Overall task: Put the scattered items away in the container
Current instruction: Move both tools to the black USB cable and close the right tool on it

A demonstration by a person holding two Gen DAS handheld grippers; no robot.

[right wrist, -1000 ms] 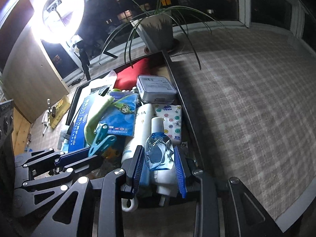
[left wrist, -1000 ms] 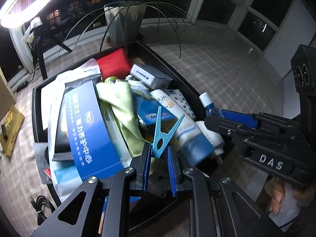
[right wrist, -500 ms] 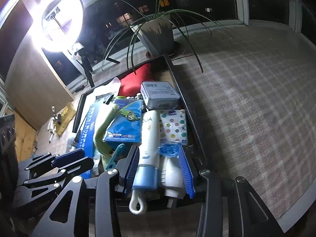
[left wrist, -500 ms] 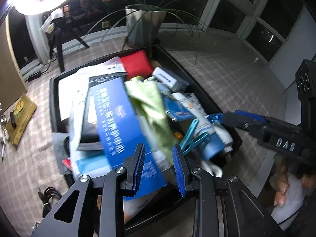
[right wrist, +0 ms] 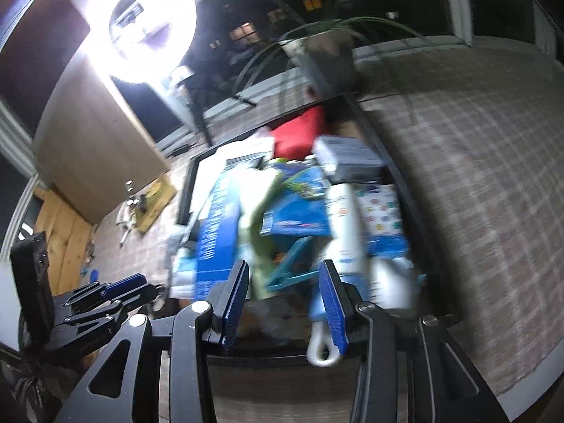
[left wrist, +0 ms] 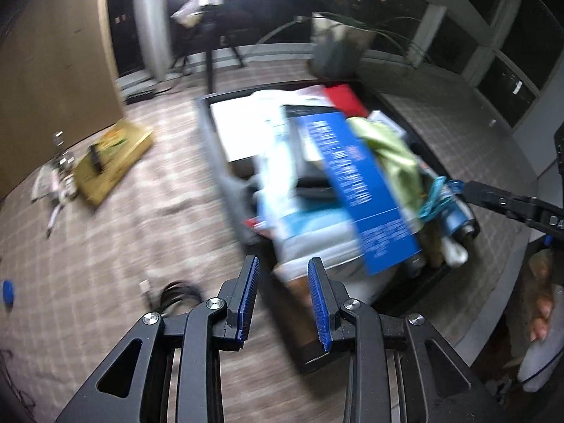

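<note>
Checked carpet point(left wrist: 116, 246) covers the floor beneath dark night windows, lit by a ring light point(right wrist: 148, 24) on a stand; a potted plant point(right wrist: 324, 60) stands behind the container. Both views are blurred by motion. Black, shallow container point(left wrist: 211, 148), on the carpet, heaped with items: a blue box point(left wrist: 363, 190), a green cloth point(left wrist: 391, 148), a red pouch point(right wrist: 299, 134), a grey case point(right wrist: 352, 158), a white tube point(right wrist: 347, 225) and a teal clothespin point(right wrist: 292, 264), which lies on the heap at the near end. Left hand-held gripper point(left wrist: 283, 303): jaws apart with nothing between them, held over the carpet by the container's near corner. Right hand-held gripper point(right wrist: 283, 310): jaws likewise apart and gripping nothing, above the near end of the heap; the clothespin and tube lie beyond its pads, apart from them. Outside the container: a coiled black cable point(left wrist: 176, 296) just ahead of the left gripper, a flat yellow box point(left wrist: 109, 162) and a small blue object point(left wrist: 7, 292), unidentifiable, at the left edge.
</note>
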